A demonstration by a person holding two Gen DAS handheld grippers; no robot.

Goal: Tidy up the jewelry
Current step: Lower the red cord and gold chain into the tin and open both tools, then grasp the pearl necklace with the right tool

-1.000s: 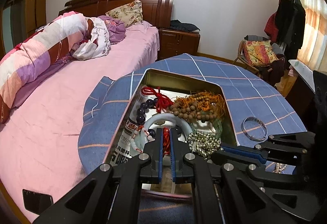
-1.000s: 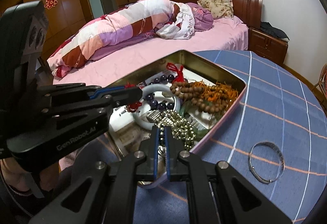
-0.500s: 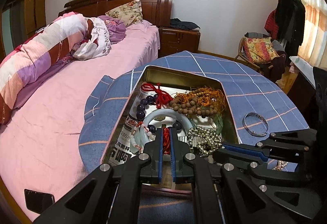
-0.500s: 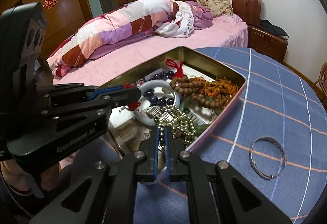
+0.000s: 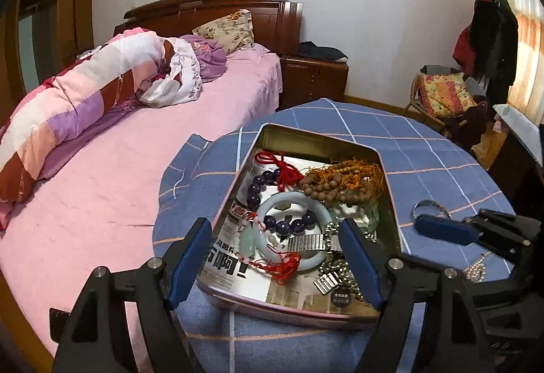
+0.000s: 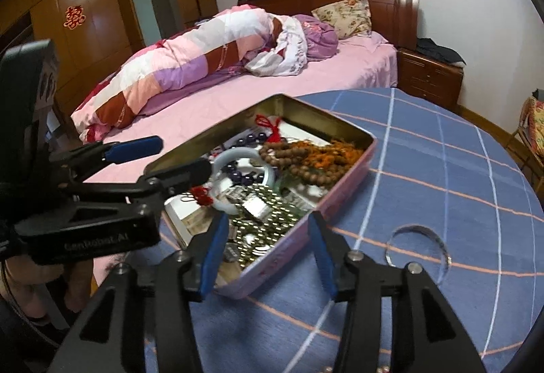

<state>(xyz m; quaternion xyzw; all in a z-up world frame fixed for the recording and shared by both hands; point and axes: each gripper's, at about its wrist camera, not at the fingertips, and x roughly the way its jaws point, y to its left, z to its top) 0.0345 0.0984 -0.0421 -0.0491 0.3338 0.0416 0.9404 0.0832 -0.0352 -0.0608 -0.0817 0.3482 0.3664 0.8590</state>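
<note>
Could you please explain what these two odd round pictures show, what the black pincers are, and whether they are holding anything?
No robot here: a person holds a black two-finger gripper in each hand, and a fisheye camera on each looks along its blue-padded fingers.

The left wrist view shows the left gripper at the bottom and the right one at the side; the right wrist view shows the right gripper likewise.

On the blue checked tablecloth stands an open rectangular metal tin. In it lie a pale jade bangle, dark purple beads, brown wooden prayer beads, a red tasselled cord and a silvery metal chain heap. A thin silver bangle lies on the cloth beside the tin.

Both grippers' jaws are opening; neither holds anything.
</note>
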